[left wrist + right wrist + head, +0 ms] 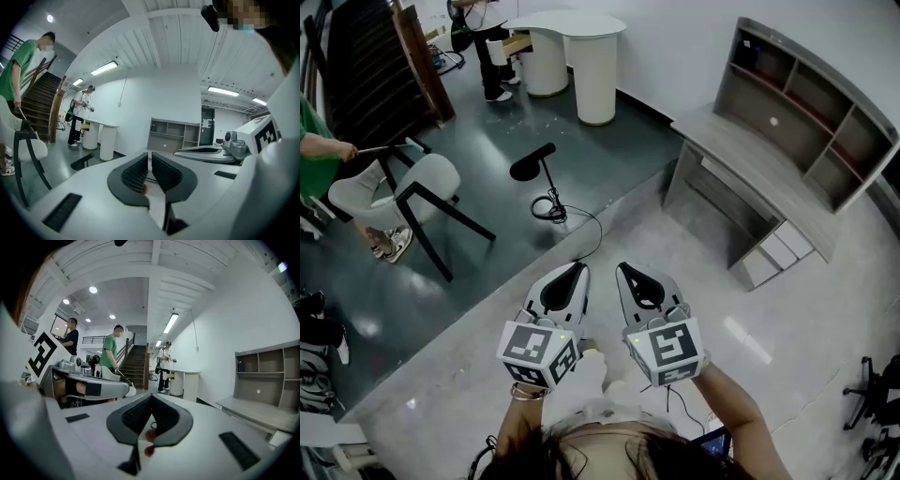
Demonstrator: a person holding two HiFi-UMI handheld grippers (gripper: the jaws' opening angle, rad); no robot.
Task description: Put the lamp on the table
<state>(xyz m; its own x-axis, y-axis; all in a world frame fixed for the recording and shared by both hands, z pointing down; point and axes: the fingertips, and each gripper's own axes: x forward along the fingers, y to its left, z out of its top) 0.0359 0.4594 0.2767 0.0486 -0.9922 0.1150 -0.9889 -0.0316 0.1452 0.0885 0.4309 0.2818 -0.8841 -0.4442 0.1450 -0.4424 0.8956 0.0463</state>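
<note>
We keep both pairs of fingers clenched on nothing, left gripper (pixel 578 268) beside right gripper (pixel 622 268). Beyond them the black lamp (pixel 532 162) sits on the dark floor (pixel 487 281), well apart from the grey counter (pixel 731 141).

The lamp (pixel 533 162) seems to lie on the floor (pixel 502 281), between the chair (pixel 417 187) left and the desk (pixel 750 155) right.

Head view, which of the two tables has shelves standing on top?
The grey wooden desk at the right, on the light floor: a curved shelf unit rises from its back. The white pillar-legged table has none.
</note>
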